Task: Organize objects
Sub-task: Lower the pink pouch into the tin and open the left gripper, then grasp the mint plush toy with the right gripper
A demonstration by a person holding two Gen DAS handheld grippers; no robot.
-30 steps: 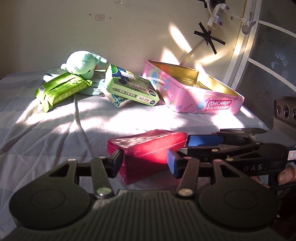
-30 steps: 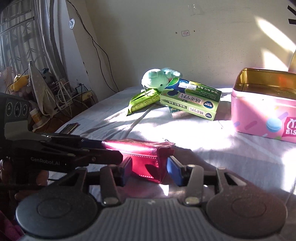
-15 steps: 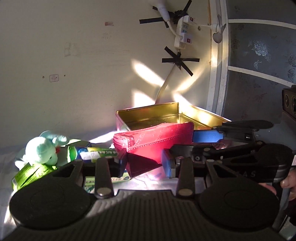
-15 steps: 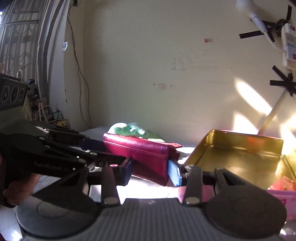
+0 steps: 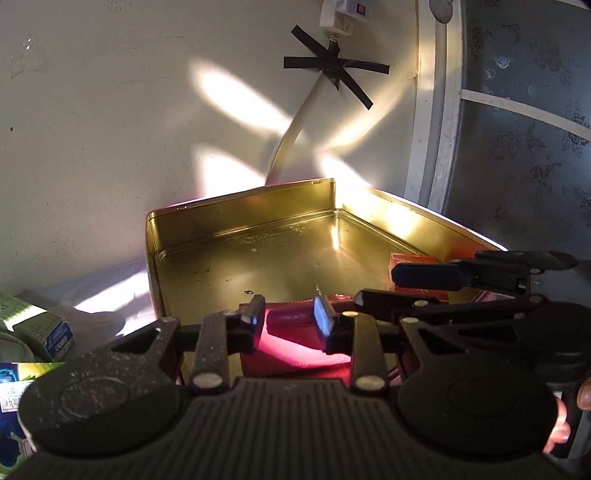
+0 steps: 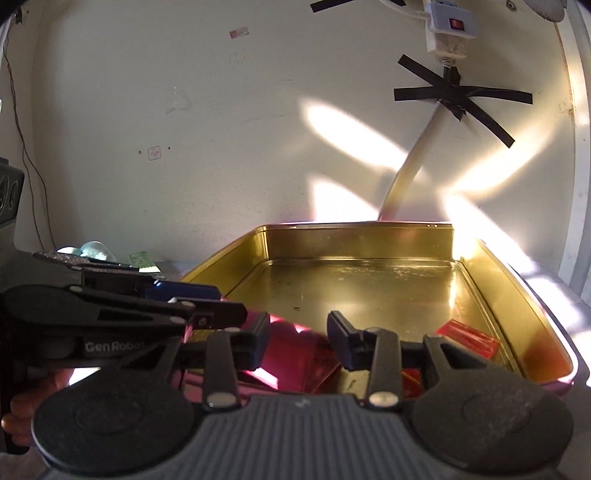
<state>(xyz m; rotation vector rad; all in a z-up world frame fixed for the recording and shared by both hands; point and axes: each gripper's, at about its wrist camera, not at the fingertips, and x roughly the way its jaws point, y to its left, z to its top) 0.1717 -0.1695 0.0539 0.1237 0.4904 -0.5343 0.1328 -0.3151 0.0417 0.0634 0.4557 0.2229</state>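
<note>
A red pouch [image 5: 295,332] lies low at the near end of the open gold-lined tin [image 5: 258,266], between the fingers of both grippers. My left gripper [image 5: 288,317] has its jaws on either side of one end of the pouch. My right gripper [image 6: 298,334] has its jaws on either side of the other end of the pouch [image 6: 291,354]; the right finger seems a little apart from it. The tin [image 6: 369,288] also holds a small red box [image 6: 467,338], seen too in the left wrist view [image 5: 413,262].
The wall stands right behind the tin, with a taped cable [image 6: 410,162] and a power strip [image 6: 448,26]. Green snack boxes [image 5: 40,325] lie on the bed to the left of the tin. A door frame [image 5: 432,110] is at the right.
Both grippers carried the red pouch up from the bed, over the tin and down into its near end. The right jaws look slightly wider than before.
</note>
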